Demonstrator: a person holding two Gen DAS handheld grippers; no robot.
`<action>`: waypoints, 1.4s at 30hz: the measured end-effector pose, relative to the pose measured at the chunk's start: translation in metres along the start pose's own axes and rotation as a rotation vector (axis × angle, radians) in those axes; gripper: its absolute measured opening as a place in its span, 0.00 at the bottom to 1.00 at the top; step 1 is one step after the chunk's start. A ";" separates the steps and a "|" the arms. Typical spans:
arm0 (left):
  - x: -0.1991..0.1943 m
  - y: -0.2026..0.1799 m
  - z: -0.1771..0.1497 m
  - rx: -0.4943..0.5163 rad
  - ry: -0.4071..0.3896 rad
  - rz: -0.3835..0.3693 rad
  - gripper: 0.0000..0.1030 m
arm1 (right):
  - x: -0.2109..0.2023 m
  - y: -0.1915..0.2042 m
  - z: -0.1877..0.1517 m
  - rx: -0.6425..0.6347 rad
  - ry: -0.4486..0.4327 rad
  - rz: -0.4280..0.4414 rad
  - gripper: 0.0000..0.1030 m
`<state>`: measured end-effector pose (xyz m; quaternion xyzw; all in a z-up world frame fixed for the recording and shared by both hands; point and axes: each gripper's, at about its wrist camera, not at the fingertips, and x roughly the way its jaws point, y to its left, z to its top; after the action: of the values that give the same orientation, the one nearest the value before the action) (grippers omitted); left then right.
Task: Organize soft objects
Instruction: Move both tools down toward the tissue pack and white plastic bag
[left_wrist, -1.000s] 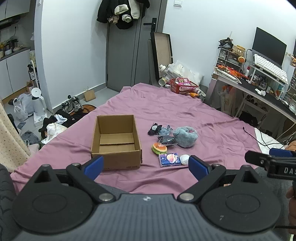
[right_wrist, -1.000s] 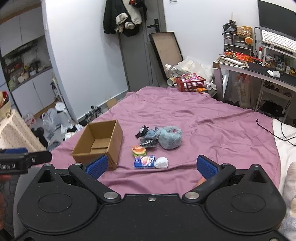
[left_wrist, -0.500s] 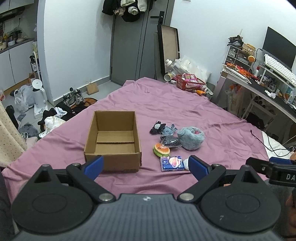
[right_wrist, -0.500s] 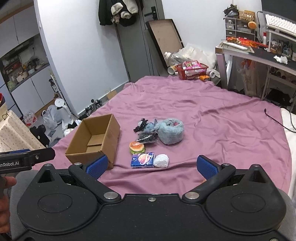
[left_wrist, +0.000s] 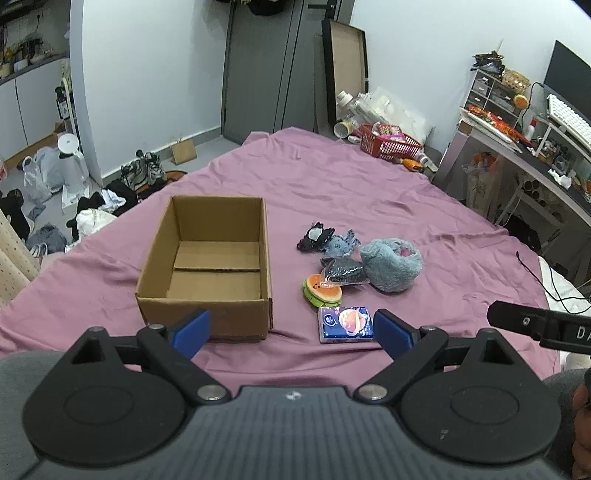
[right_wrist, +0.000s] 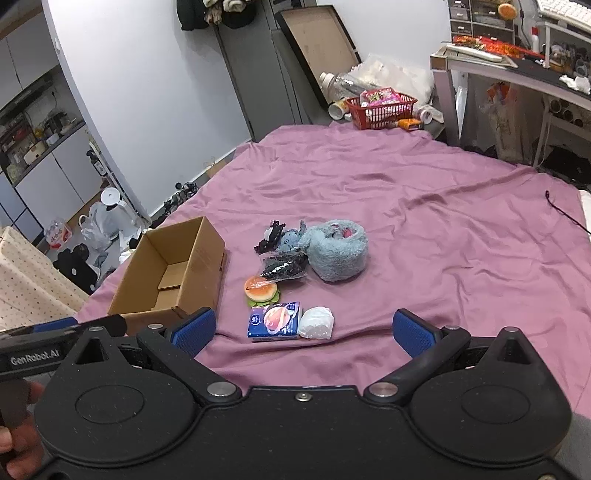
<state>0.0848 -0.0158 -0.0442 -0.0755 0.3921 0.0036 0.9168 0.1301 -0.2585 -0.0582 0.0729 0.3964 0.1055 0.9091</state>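
Soft toys (right_wrist: 334, 254) lie beside the cardboard box (left_wrist: 207, 266); both grippers (left_wrist: 291, 328) (right_wrist: 303, 328) gape wide, empty.

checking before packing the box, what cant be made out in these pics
- White wad: clear in the right wrist view; in the left wrist view a blue finger pad covers it.
- Cardboard box: in the right wrist view its near corner is behind a pad.
- Tissue pack: print too small to read.
- Grey fluffy item: contents unclear.
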 end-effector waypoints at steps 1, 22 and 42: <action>0.004 0.000 0.000 -0.001 0.007 0.001 0.92 | 0.003 -0.001 0.002 -0.001 0.005 0.000 1.00; 0.085 -0.022 0.002 -0.003 0.112 -0.097 0.67 | 0.064 -0.036 0.004 0.179 0.079 -0.025 0.94; 0.170 -0.056 -0.007 0.014 0.276 -0.125 0.57 | 0.145 -0.077 -0.001 0.477 0.314 0.100 0.64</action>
<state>0.2015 -0.0811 -0.1636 -0.0933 0.5087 -0.0667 0.8533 0.2363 -0.2963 -0.1776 0.2869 0.5417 0.0639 0.7875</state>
